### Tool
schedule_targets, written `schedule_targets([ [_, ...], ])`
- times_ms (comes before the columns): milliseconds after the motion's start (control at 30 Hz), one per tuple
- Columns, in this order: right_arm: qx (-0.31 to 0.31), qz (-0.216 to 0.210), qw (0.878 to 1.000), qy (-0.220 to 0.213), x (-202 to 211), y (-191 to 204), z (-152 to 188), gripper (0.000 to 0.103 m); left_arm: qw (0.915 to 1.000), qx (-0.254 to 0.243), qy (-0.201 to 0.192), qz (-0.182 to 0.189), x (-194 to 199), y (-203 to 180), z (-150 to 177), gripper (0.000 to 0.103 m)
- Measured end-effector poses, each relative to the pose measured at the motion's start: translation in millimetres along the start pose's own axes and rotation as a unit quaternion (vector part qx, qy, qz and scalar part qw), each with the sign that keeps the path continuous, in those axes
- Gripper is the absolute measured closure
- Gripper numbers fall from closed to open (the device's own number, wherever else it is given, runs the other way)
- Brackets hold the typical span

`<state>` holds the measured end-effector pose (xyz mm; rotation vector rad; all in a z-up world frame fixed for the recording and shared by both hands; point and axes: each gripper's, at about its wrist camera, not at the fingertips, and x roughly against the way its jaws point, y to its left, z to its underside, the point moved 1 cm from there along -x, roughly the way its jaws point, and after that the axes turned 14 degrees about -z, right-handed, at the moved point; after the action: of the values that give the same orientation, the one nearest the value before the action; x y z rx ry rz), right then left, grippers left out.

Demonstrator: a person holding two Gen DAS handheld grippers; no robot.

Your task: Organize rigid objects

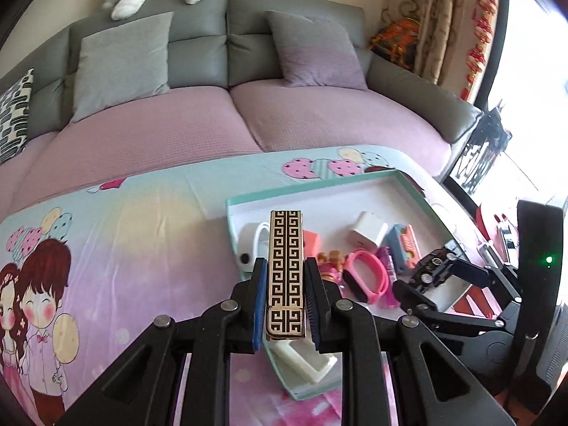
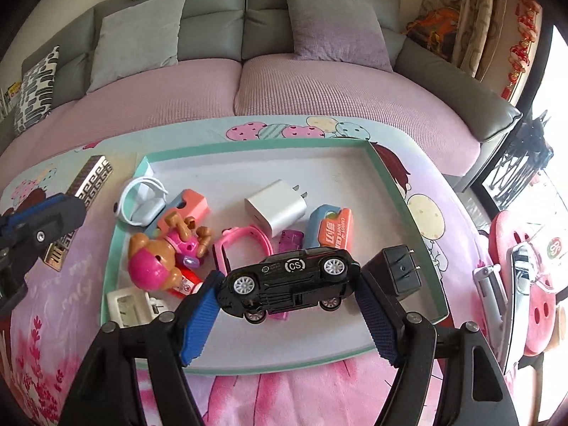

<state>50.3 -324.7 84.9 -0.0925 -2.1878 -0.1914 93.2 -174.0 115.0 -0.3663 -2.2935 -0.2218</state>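
Observation:
My left gripper (image 1: 285,262) is shut on a gold bar with a black key pattern (image 1: 285,269), held above the tray's left edge. In the right wrist view the bar (image 2: 90,179) sticks out of that gripper (image 2: 76,198) at far left. My right gripper (image 2: 289,280) grips a black toy car (image 2: 291,278) by nose and tail, over the near part of the white, teal-rimmed tray (image 2: 248,143). The car (image 1: 431,266) also shows at right in the left wrist view. The tray holds a white charger (image 2: 277,206), a pink watch (image 2: 245,245), a dog figure (image 2: 156,259) and a black charger (image 2: 399,273).
The tray lies on a table under a cartoon-print cloth (image 2: 284,397). An orange and blue case (image 2: 333,227), a white band (image 2: 142,202) and a white block (image 2: 127,305) are also in it. A pink pig mat (image 2: 514,248) with silver items lies right. A sofa (image 2: 319,88) stands behind.

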Motion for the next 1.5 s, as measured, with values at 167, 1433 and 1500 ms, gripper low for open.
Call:
schedule_targets([
  [167,-0.01,-0.013,1.0,0.015,-4.1,-13.6,12.0,0.025,0.9989,-0.043,0.006,0.017,-4.6,-35.8,2.9,0.082],
  [1433,0.005,-0.058,0.998,0.0,-4.9,-2.6,49.8,0.0,0.9845,0.099,0.028,-0.142,7.6,44.2,98.7,0.001],
  [1500,0.002,-0.061,0.998,0.006,-1.7,-0.6,57.1,0.0,0.9821,0.112,0.033,-0.147,10.5,49.9,105.6,0.0],
])
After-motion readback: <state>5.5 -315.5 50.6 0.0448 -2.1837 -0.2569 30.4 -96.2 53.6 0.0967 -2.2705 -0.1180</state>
